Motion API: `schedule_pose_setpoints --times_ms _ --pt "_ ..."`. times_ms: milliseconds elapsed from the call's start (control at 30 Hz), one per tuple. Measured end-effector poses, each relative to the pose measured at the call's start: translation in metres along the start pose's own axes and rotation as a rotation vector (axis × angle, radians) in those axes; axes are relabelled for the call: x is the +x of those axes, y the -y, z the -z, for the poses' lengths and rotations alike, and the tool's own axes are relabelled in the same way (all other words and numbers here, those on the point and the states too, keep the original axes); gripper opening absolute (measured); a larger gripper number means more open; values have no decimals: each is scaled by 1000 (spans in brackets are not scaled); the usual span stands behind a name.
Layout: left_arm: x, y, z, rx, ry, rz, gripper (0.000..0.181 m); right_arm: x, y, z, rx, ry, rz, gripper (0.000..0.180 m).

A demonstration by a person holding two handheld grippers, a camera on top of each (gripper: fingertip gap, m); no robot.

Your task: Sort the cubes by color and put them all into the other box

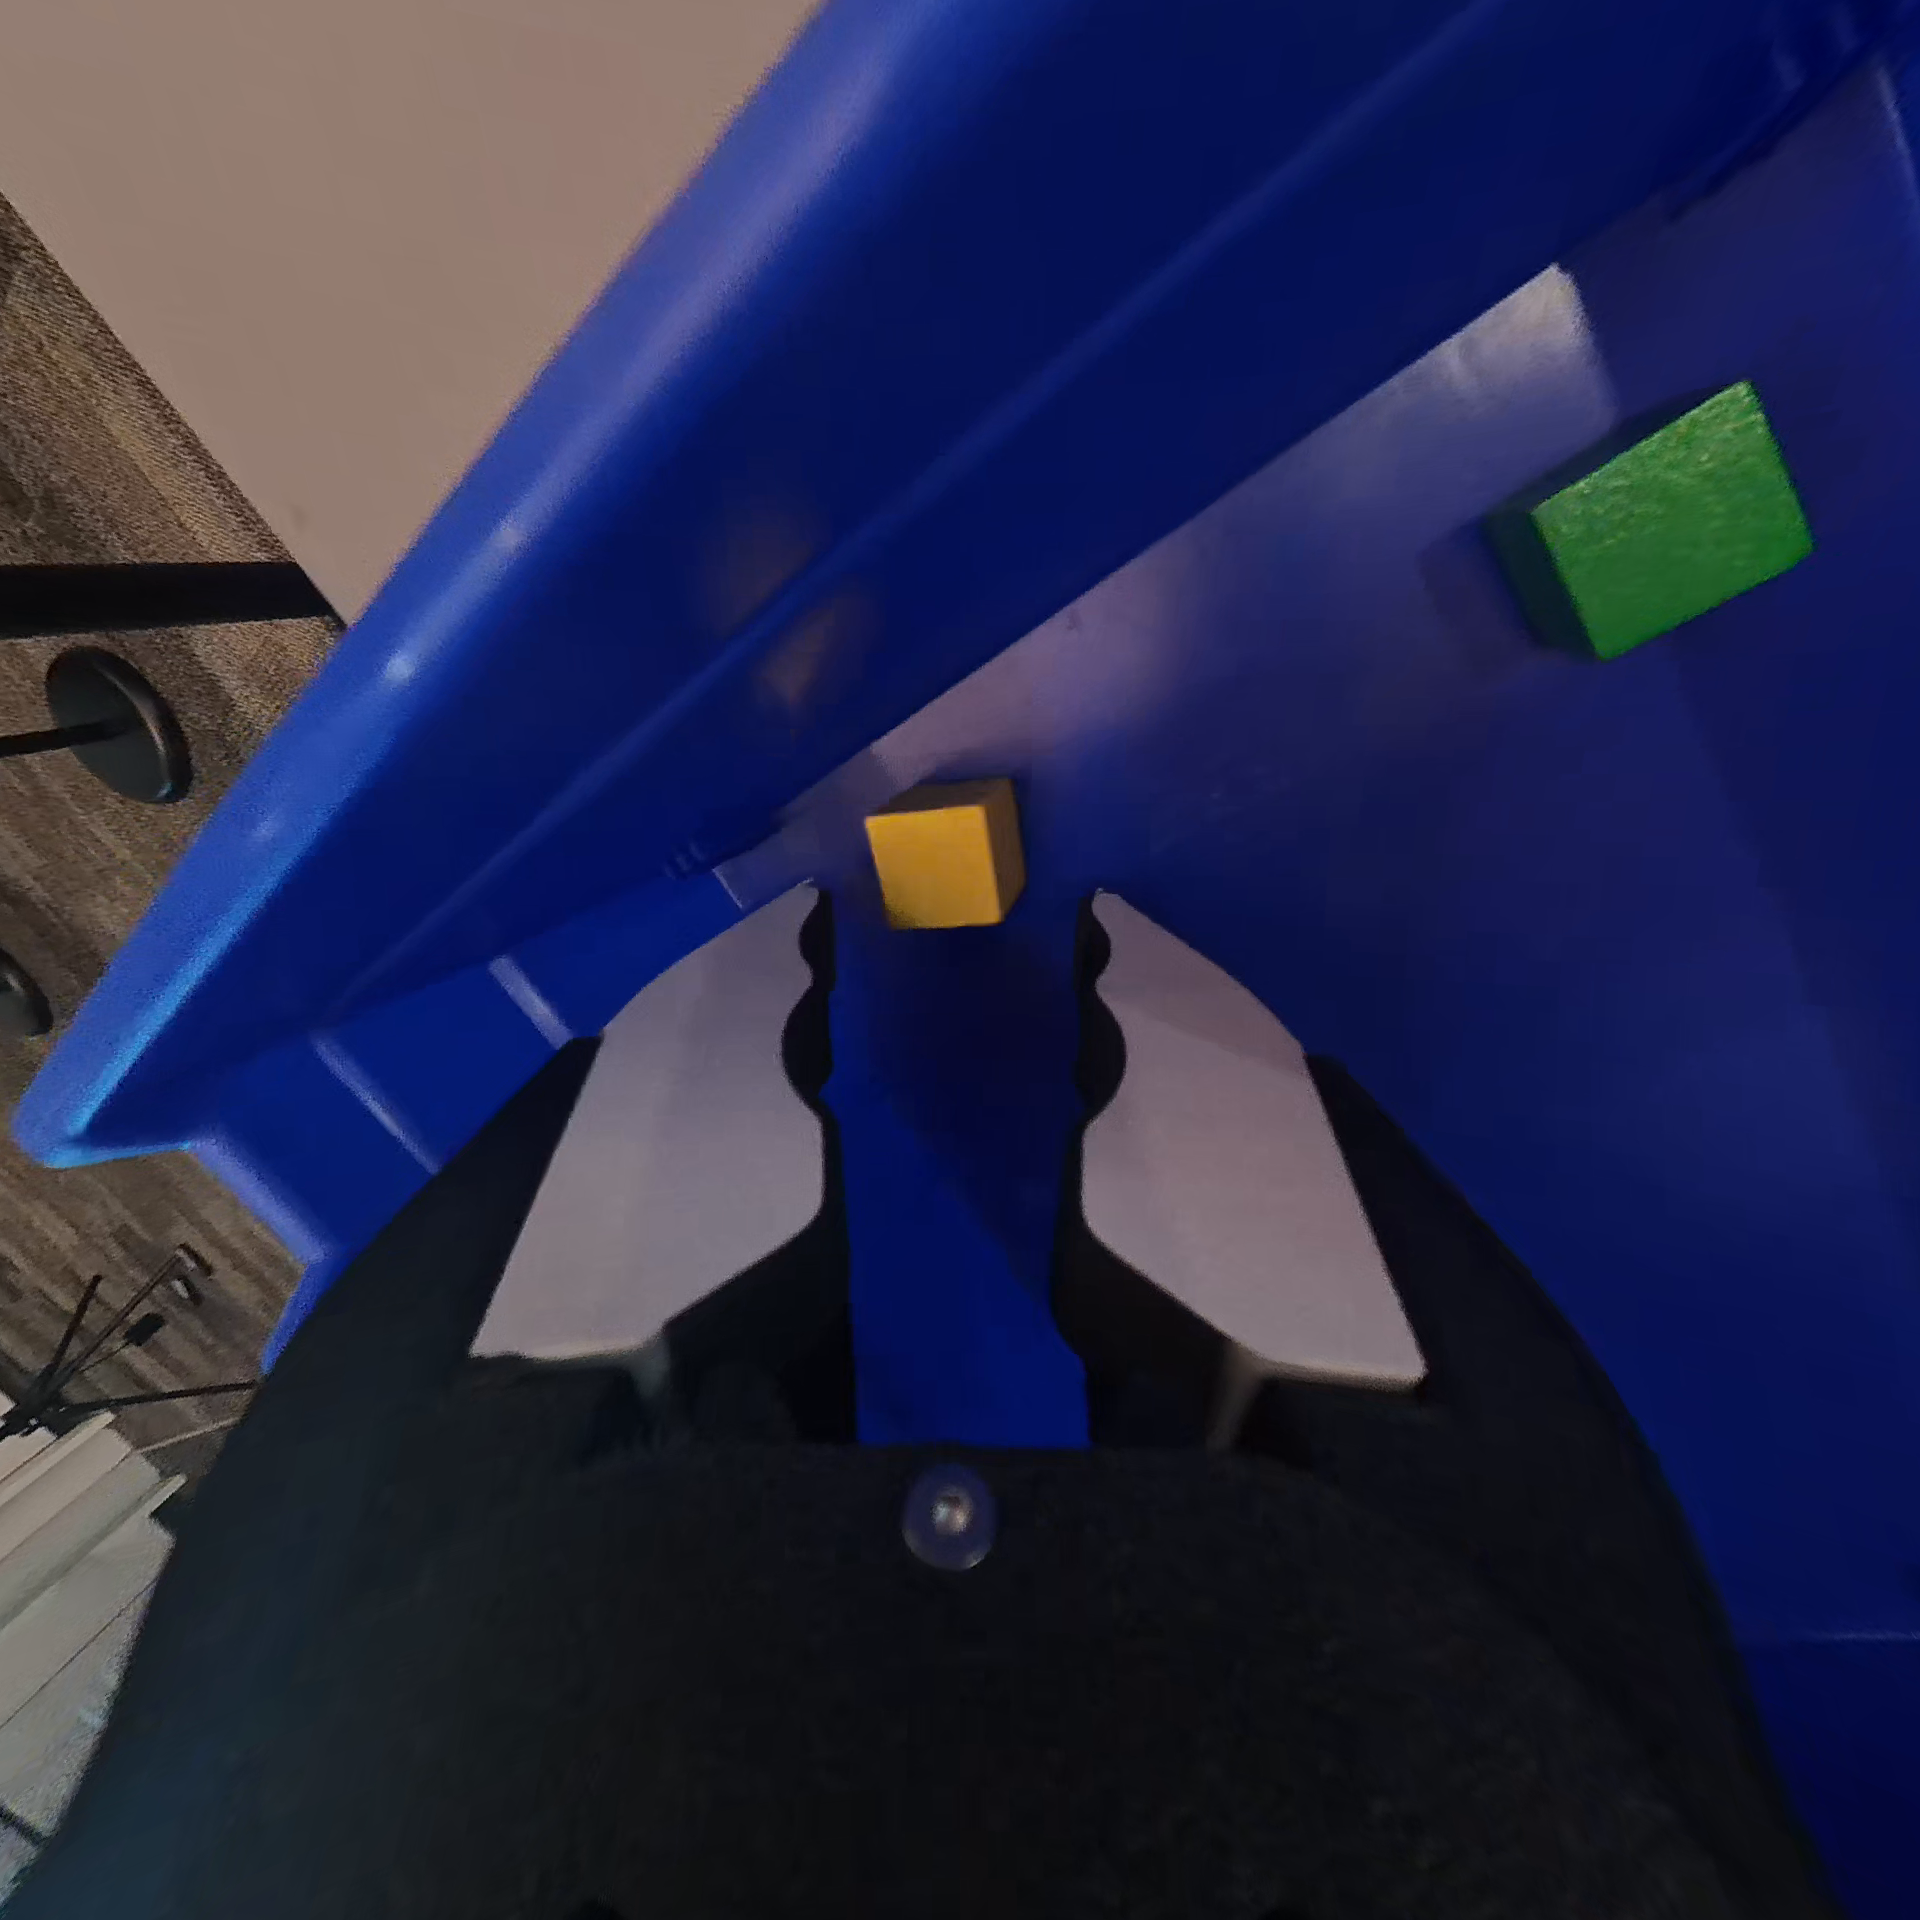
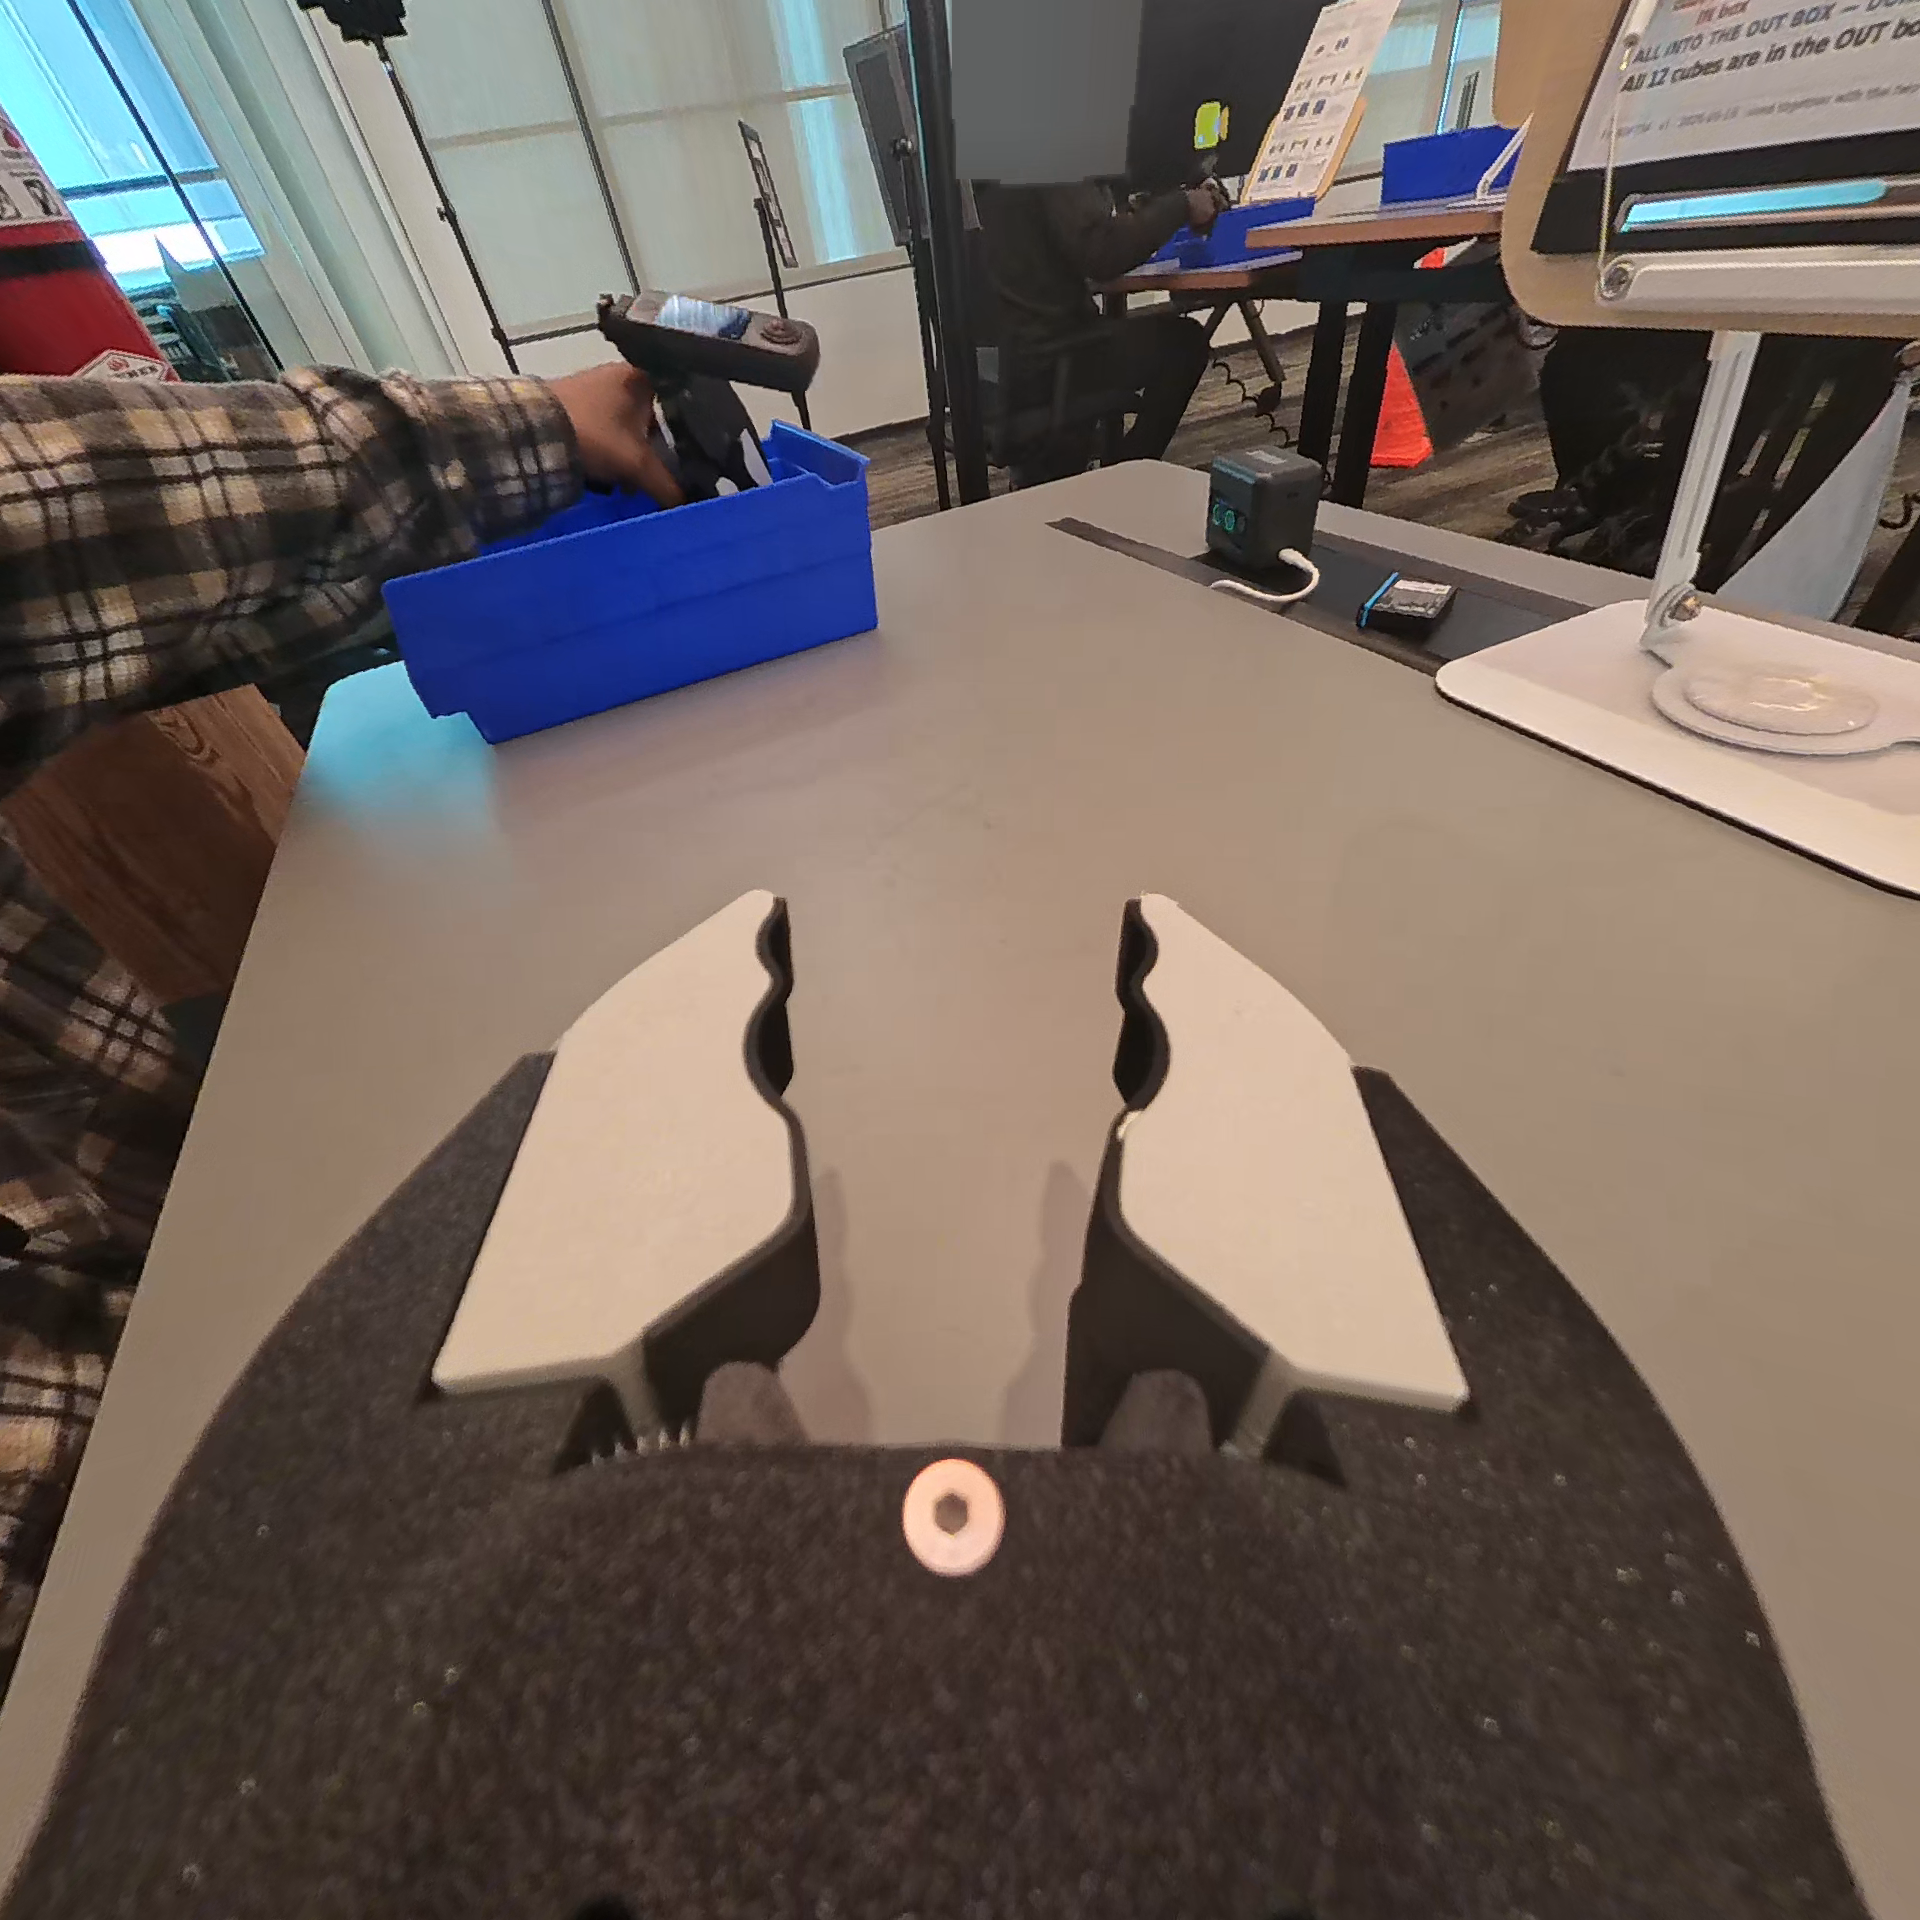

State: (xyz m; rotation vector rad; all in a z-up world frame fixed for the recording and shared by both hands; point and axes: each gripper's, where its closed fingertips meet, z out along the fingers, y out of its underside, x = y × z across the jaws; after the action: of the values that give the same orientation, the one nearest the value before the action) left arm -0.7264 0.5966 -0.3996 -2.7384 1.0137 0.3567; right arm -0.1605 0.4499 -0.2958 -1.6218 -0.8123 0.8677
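Clearly the biggest thing in view is the grey table (image 2: 1039,790), and on its far left part stands one blue box (image 2: 634,603). The left gripper (image 1: 951,914) is reaching down inside this box, held by a hand (image 2: 613,426) that comes out of a checked sleeve (image 2: 260,499). Its jaws are wide apart and hold nothing.

From the left wrist view I see the blue floor of the box and its long wall. A green cube (image 1: 1662,520) lies on the floor, well apart to the right. A yellow cube (image 1: 948,854) lies close to the wall, just beyond the tips of the fingers (image 1: 717,1091) and roughly in line with the gap between them, but it is not yet between them.

The right gripper (image 2: 954,914) hovers over the bare table, also wide open and empty.

The other box is not visible in any picture, so I cannot tell how many cubes are already moved. At least these two cubes are left in this box. I judge that the yellow one is the next to be picked, so the task is not finished.
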Motion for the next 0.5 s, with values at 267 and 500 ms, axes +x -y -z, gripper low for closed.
schedule_pose_setpoints --times_ms 267,500 --pt "5 6 -3 -26 -36 -4 29 0 -1 -1 -4 4 -6 60" --pt "5 11 20 51 -36 59 22 -1 -1 -1 -7 5 0 59"
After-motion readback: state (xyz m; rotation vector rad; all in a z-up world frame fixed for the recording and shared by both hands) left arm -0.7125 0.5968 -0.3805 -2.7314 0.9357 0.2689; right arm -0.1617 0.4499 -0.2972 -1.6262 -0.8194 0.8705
